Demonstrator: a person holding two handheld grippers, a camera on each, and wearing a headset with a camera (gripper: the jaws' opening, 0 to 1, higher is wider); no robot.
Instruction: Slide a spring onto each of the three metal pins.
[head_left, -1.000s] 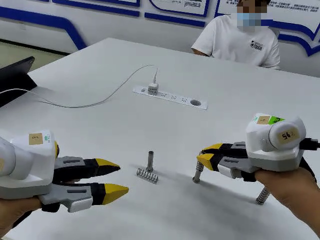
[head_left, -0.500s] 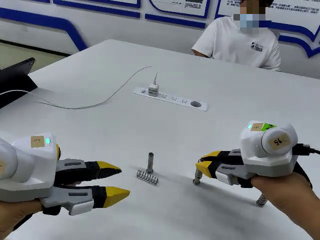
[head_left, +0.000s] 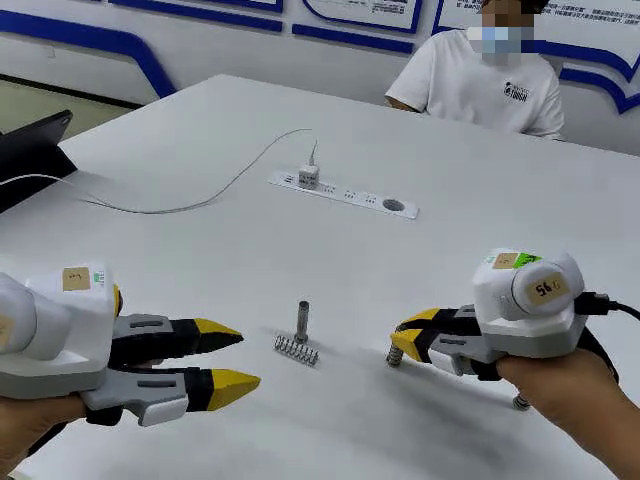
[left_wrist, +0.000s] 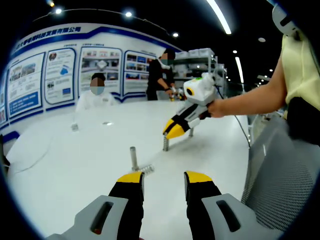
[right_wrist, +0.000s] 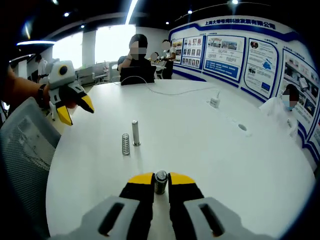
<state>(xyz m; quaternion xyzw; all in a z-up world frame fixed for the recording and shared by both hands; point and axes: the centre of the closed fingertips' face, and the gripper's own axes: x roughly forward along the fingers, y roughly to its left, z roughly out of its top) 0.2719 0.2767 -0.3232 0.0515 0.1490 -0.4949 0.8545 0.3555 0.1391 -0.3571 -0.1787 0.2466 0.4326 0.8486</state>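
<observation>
Spring (head_left: 295, 349) is seen lying flat just beside the bare pin (head_left: 301, 321), so that pairing isn't done yet. A sprung pin (right_wrist: 160, 176) is pinched between the narrowly set jaws of the right gripper (head_left: 402, 338), probably being seated. The left gripper (left_wrist: 165, 178) is held half open, empty; next, the loose spring has to be picked up and threaded over the bare pin

Bright overhead light, fisheye-warped edges
</observation>
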